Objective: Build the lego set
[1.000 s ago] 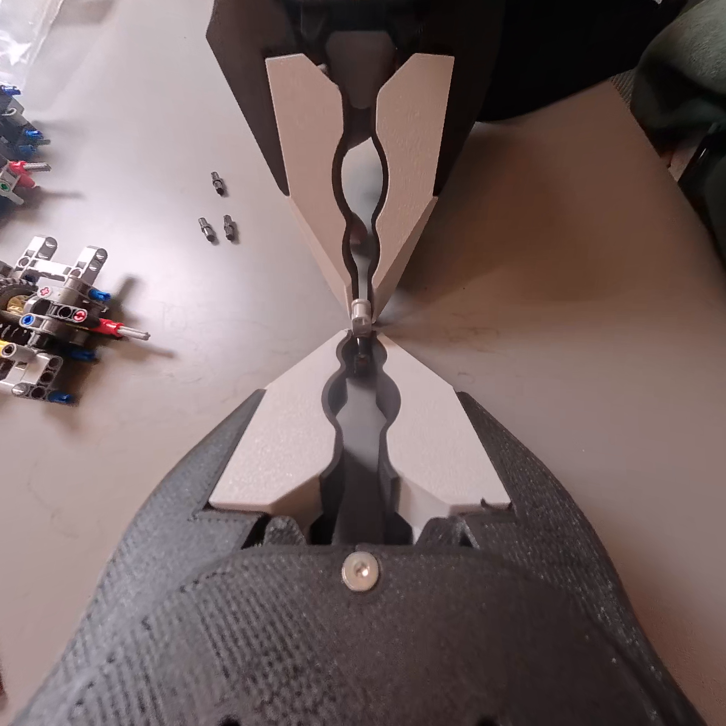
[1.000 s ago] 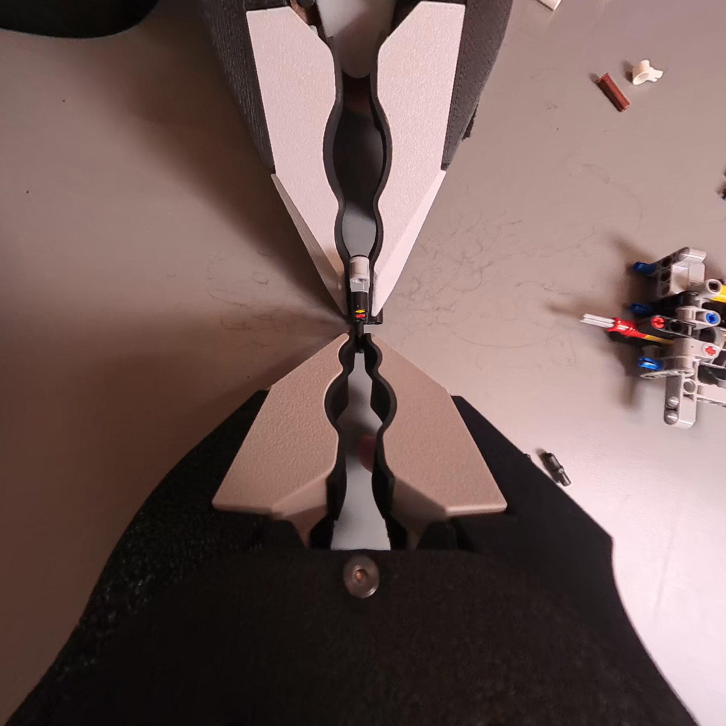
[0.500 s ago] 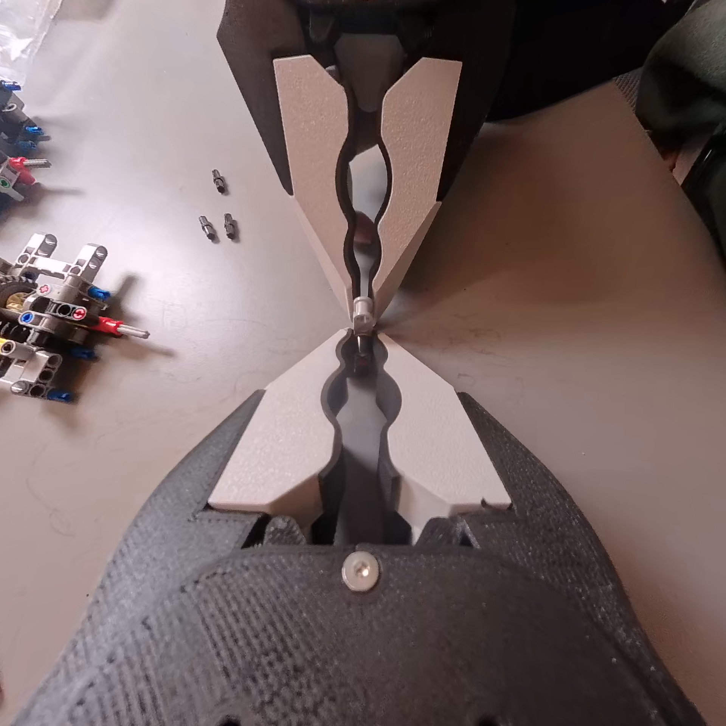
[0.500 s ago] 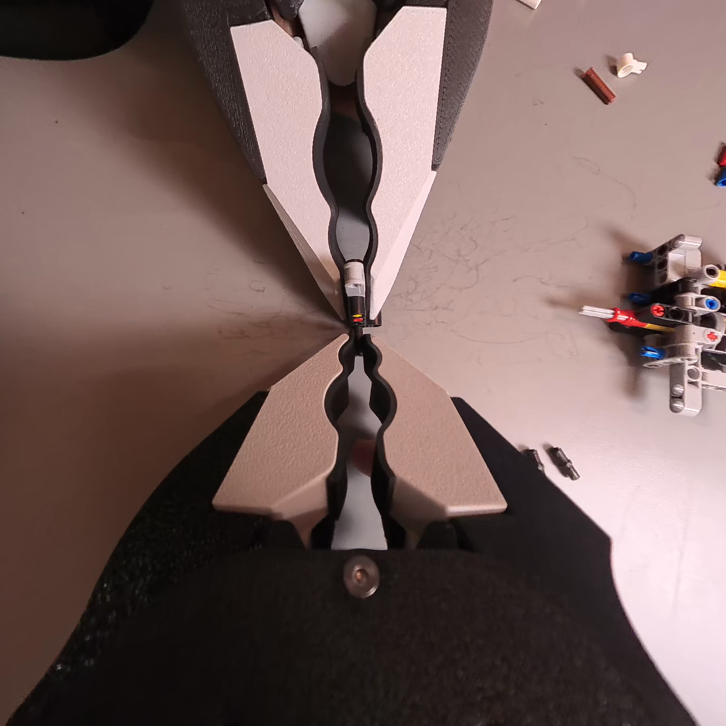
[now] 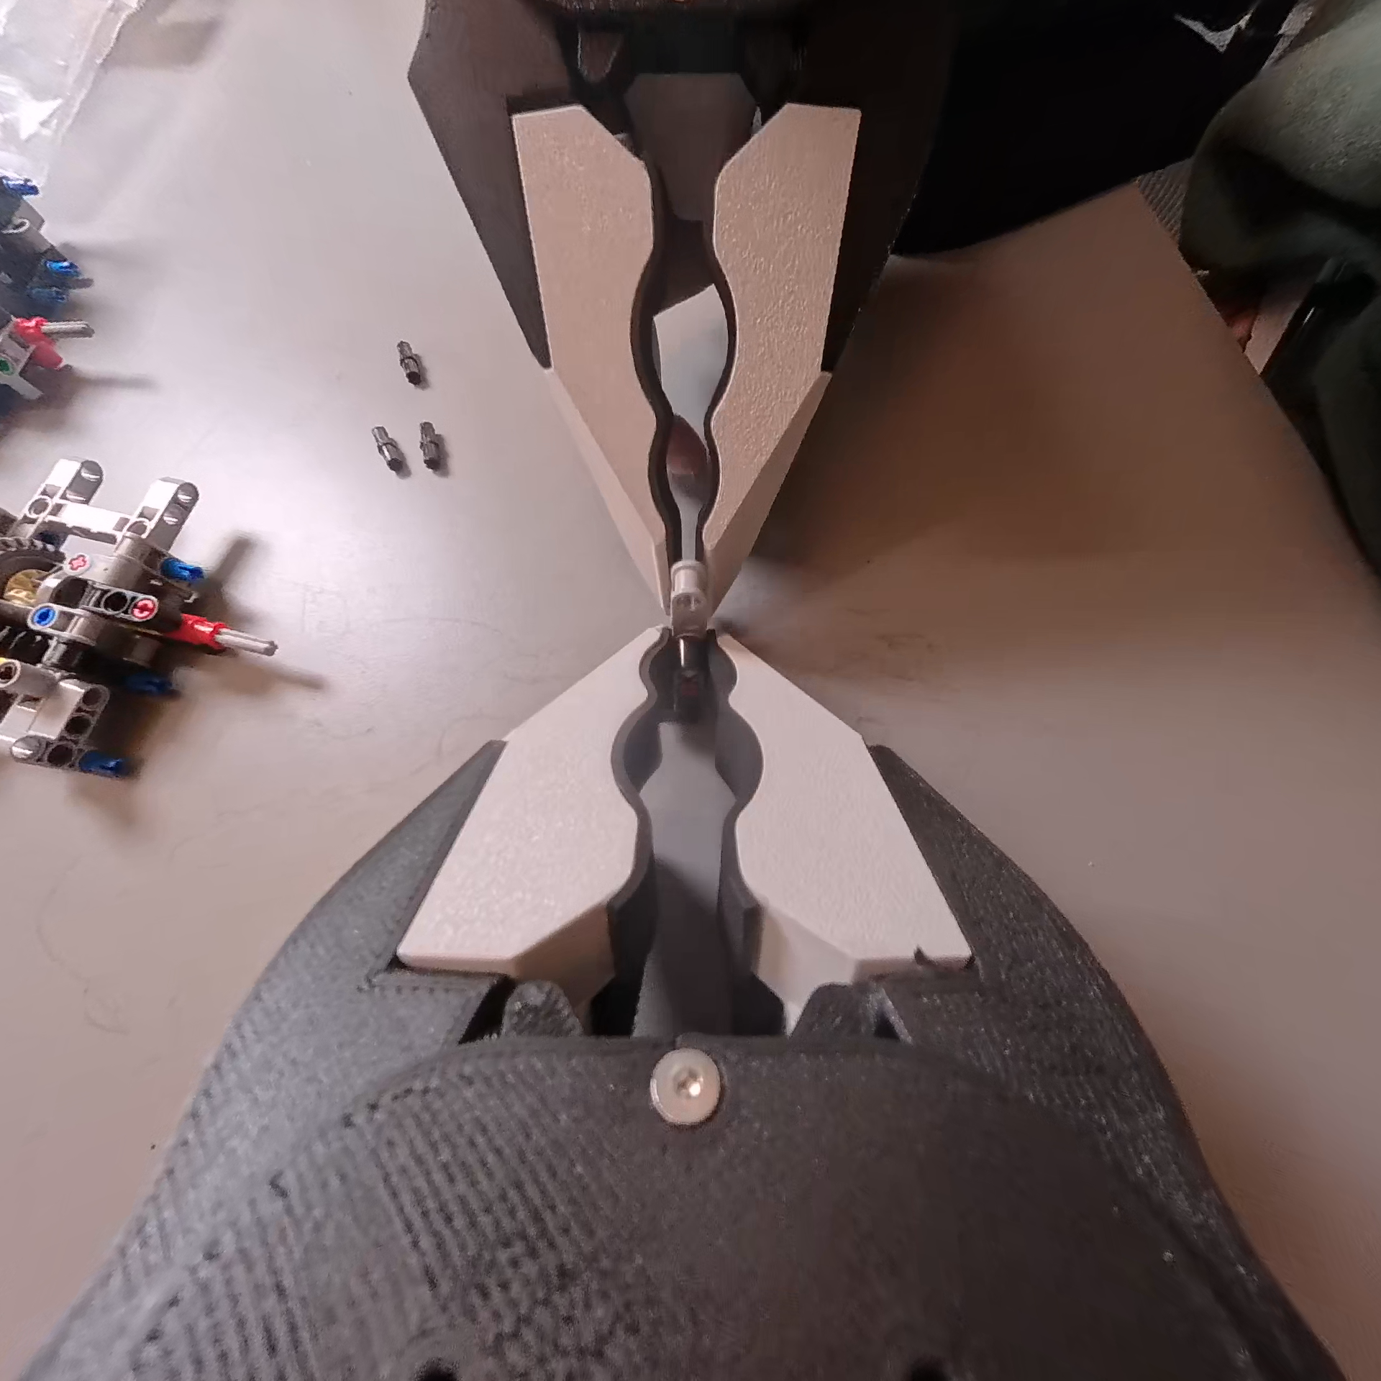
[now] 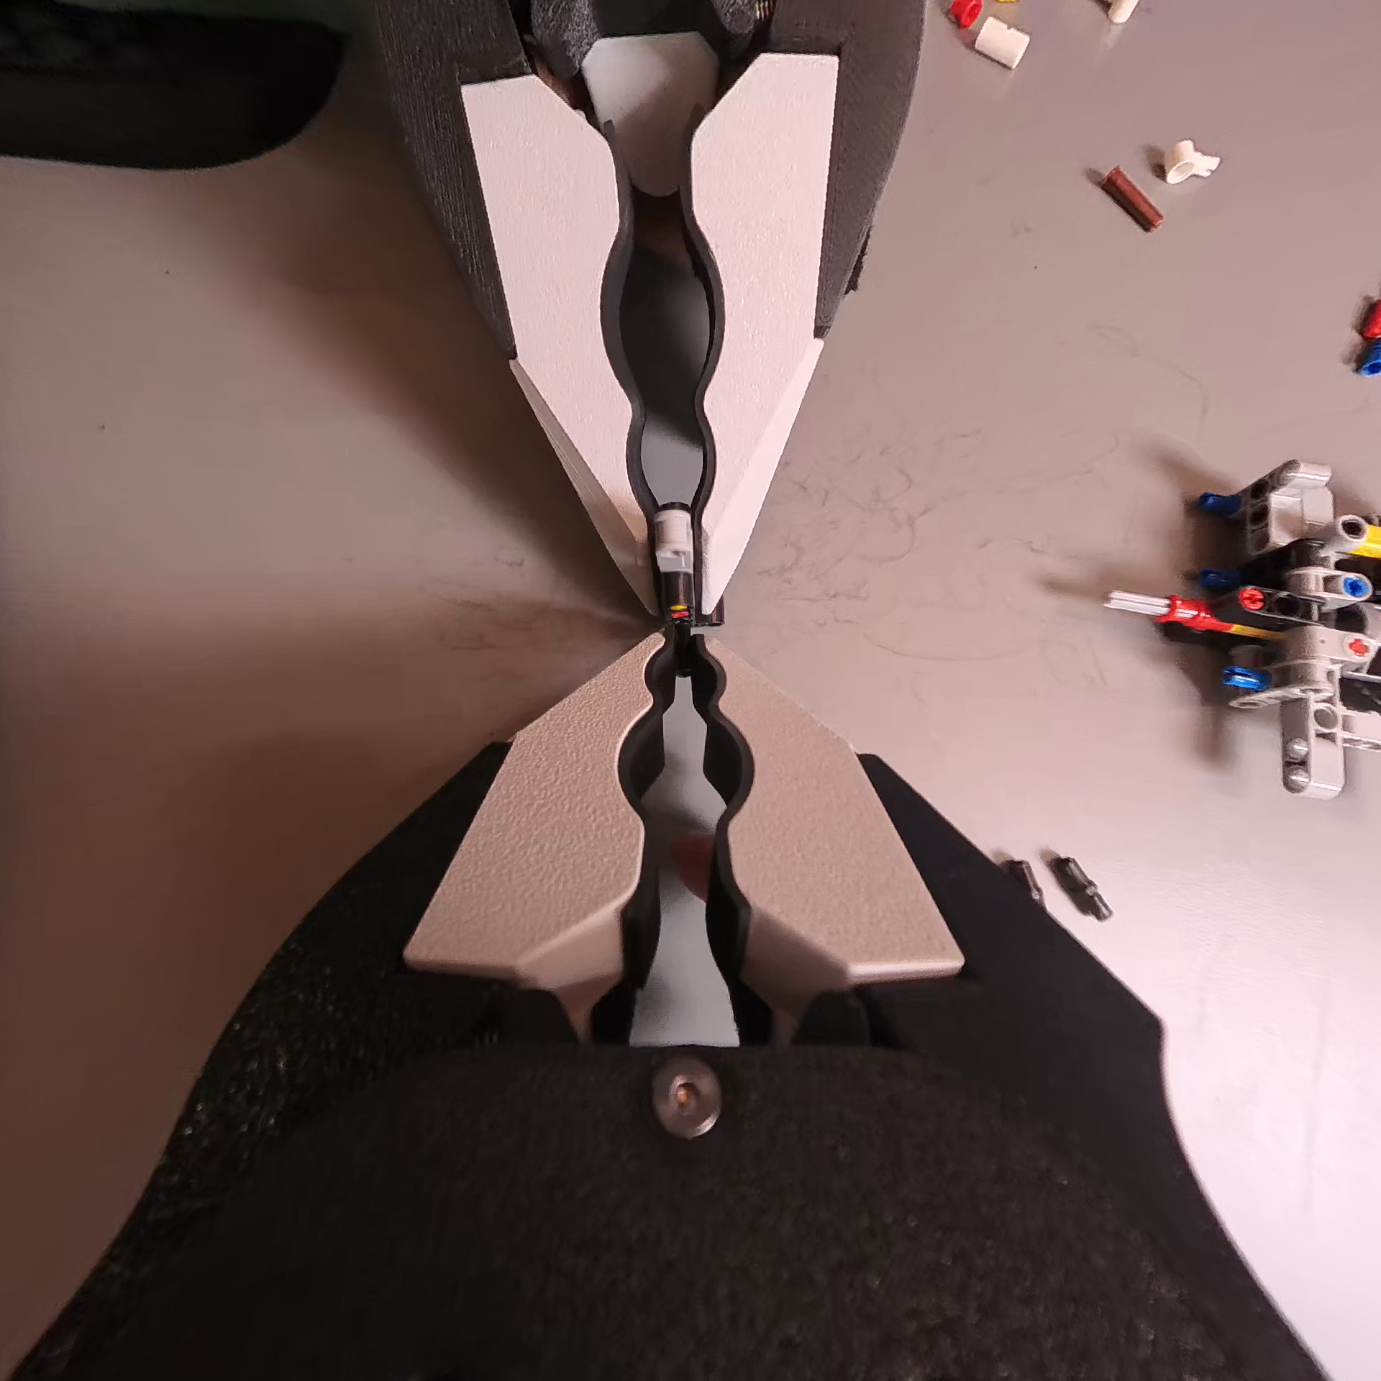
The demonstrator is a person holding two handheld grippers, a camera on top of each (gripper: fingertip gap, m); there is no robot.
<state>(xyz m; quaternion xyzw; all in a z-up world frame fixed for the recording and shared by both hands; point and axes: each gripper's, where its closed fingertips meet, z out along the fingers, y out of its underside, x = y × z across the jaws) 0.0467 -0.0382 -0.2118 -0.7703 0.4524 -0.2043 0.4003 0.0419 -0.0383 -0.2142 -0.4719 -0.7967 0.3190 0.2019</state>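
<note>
My two grippers meet tip to tip above the grey table [image 5: 1046, 710]. Between them is a small piece with a light grey connector [image 5: 687, 586] and a black part [image 5: 687, 684] bearing a red mark. My left gripper [image 5: 687, 639] is shut on the black part. My right gripper [image 6: 684, 646] is shut, pinching the thin black end of the same piece. In the right wrist view the grey connector [image 6: 671, 534] and the black part [image 6: 676, 590] lie against the left gripper's fingers [image 6: 755, 448]. In the left wrist view the right gripper's fingers [image 5: 762, 448] flank the grey connector.
A partly built grey and black model with blue and red pins [image 5: 82, 620] lies left of the left gripper and also shows in the right wrist view [image 6: 1300, 620]. Three loose black pins [image 5: 407, 448], a brown rod [image 6: 1132, 198] and a white part [image 6: 1188, 161] lie about. Less than 4 cm separates the two grippers' tips.
Both grippers have kept their hold on the small piece. The right gripper has drifted a little, so the model and loose pins shift in its view. Nothing was let go.
</note>
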